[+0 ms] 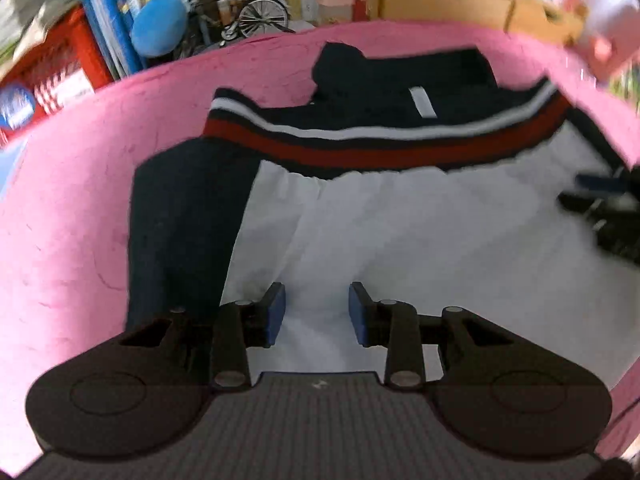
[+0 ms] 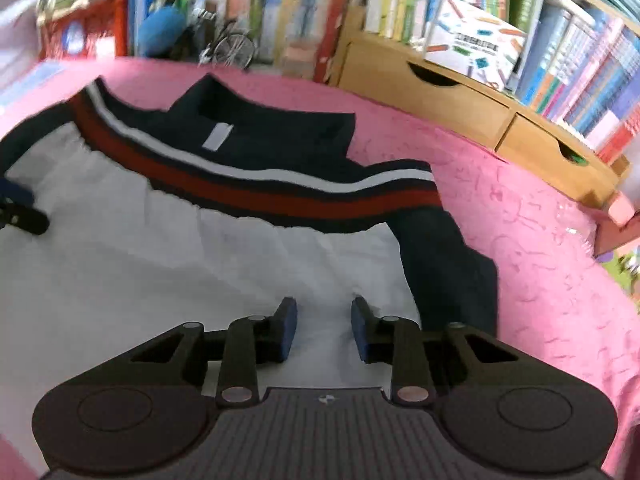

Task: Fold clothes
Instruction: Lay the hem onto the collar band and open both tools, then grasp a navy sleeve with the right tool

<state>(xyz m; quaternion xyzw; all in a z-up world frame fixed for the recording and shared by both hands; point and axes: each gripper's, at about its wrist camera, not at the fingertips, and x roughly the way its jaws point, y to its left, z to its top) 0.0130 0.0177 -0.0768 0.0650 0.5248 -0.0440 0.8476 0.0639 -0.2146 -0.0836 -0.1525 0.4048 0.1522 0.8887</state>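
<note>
A shirt [image 1: 400, 232] lies flat on the pink cloth [image 1: 72, 240], white in the body with navy sleeves. A red, white and navy stripe band [image 1: 360, 148] crosses it below the navy collar [image 1: 380, 76]. My left gripper [image 1: 317, 300] hovers over the white body near the left navy sleeve [image 1: 180, 220], open, with nothing between its pads. My right gripper [image 2: 324, 314] stands open over the shirt [image 2: 160, 260], close to the right navy sleeve [image 2: 448, 260]. Each gripper shows at the edge of the other's view: the right gripper [image 1: 572, 192] and the left gripper [image 2: 20, 206].
Behind the pink cloth [image 2: 540, 280] stand a wooden drawer unit [image 2: 460, 92], rows of books [image 2: 560, 60], a small model bicycle [image 1: 256, 16], a blue round object [image 1: 160, 28] and a red crate [image 1: 60, 60]. Bare pink surface lies on both sides of the shirt.
</note>
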